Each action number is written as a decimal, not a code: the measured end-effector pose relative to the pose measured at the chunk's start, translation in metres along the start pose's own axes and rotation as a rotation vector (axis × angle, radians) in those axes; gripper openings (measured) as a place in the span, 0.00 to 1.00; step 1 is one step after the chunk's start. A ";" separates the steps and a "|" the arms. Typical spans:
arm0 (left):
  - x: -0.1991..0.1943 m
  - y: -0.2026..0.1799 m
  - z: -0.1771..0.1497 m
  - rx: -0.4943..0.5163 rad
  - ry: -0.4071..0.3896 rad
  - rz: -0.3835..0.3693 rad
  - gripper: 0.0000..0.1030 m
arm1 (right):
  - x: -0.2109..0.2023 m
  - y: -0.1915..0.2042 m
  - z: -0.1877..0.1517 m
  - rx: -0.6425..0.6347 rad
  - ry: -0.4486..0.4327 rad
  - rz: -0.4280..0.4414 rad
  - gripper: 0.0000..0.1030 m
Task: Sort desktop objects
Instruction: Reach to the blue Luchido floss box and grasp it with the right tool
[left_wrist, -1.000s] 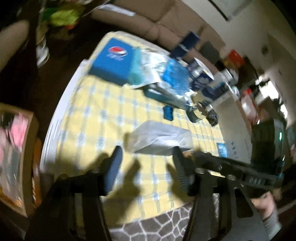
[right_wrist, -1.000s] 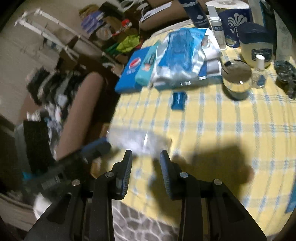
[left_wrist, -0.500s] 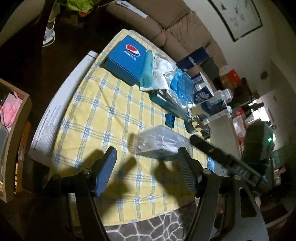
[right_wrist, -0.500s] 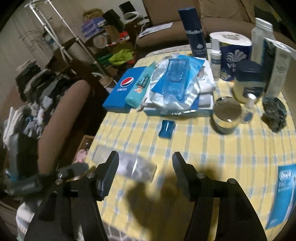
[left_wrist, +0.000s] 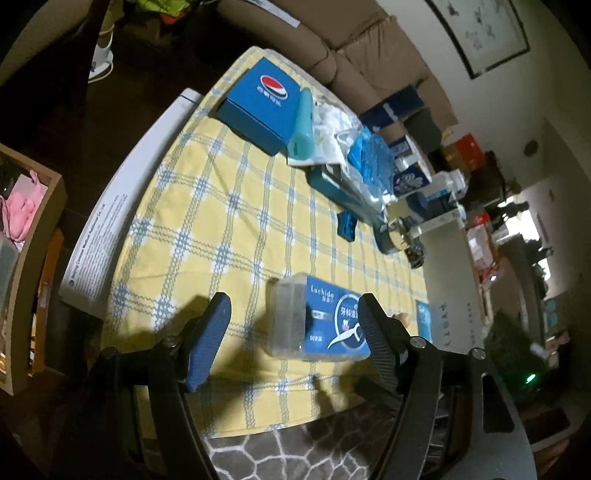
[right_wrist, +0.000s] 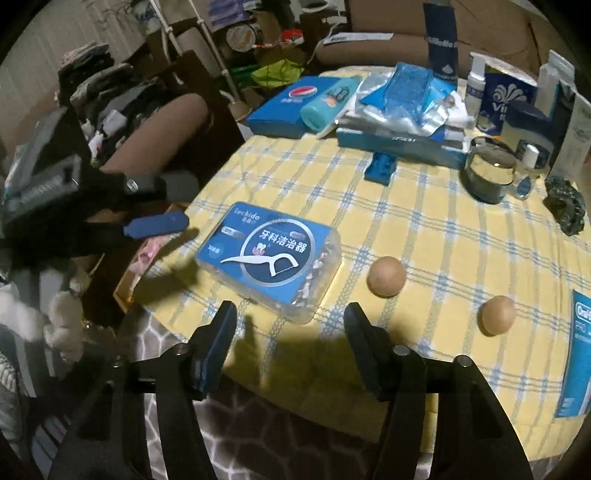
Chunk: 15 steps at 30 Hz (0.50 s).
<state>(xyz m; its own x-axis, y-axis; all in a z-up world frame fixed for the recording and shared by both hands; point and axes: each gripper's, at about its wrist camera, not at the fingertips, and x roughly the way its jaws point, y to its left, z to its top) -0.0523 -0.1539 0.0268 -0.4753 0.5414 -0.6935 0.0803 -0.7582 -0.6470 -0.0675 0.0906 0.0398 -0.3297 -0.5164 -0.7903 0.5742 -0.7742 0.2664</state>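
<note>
A clear plastic box of dental floss picks with a blue label lies flat near the front edge of the yellow checked tablecloth. My left gripper is open and empty, its fingers either side of the box's near end. It shows from the side in the right wrist view, left of the box. My right gripper is open and empty, just in front of the box. Two brown eggs lie right of the box.
At the back lie a blue Pepsi box, a teal tube, blue packets, bottles, a tissue roll, a shiny jar and a small blue block. An Oral-B pack lies at the right edge.
The floss box now lies flat, label up, nearer the front edge. My right gripper has opened wider and pulled back. My left gripper has come closer around the box.
</note>
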 end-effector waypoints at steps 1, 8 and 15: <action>0.001 -0.001 -0.001 0.003 0.002 0.003 0.66 | -0.002 -0.001 0.003 -0.007 -0.007 0.005 0.85; -0.003 0.006 0.001 -0.028 -0.002 -0.029 0.70 | 0.016 0.013 0.035 -0.296 0.063 0.007 0.93; -0.001 0.008 0.005 -0.054 0.009 -0.063 0.70 | 0.059 0.027 0.038 -0.475 0.191 0.040 0.93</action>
<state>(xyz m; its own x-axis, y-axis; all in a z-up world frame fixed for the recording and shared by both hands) -0.0560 -0.1625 0.0235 -0.4732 0.5907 -0.6536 0.0974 -0.7022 -0.7052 -0.0997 0.0252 0.0218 -0.1834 -0.4320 -0.8830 0.8752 -0.4808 0.0534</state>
